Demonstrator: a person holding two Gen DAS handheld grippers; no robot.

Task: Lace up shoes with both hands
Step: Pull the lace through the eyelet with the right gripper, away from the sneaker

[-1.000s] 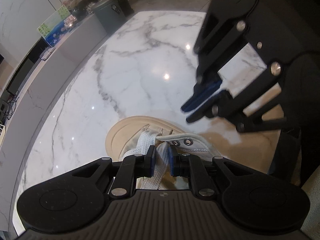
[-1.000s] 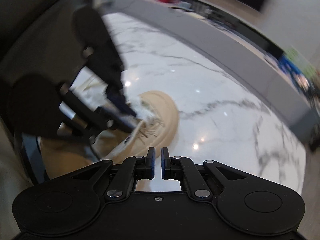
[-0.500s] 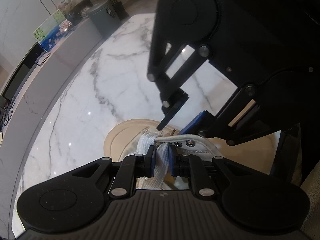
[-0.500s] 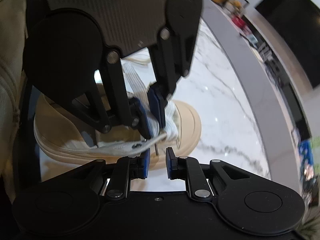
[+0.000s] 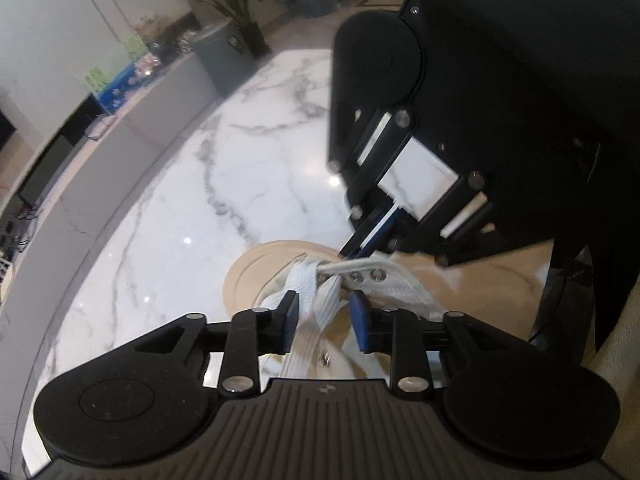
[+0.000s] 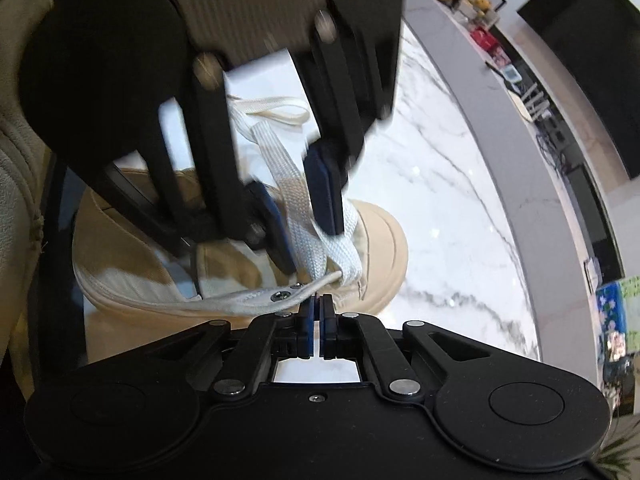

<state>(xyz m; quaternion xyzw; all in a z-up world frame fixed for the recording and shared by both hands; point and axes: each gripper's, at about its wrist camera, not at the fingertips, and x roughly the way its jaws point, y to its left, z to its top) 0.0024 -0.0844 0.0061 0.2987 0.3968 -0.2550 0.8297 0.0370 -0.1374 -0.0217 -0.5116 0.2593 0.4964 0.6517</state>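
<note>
Much of the shoe (image 5: 256,276) is hidden behind the two black grippers, and its heel is cut off from view. The left gripper (image 5: 324,322) is seen with jaws opening, the flat white lace (image 5: 306,308) loose between them. The right gripper (image 6: 319,312) is closed, apparently pinching the lace end (image 6: 320,281) by the eyelets. The toe is pointed away, lengthwise across the marble table (image 5: 240,184).

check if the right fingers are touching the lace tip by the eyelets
Touching. In the right wrist view the right gripper fingers are shut on the thin lace tip beside the shoe eyelets.
</note>
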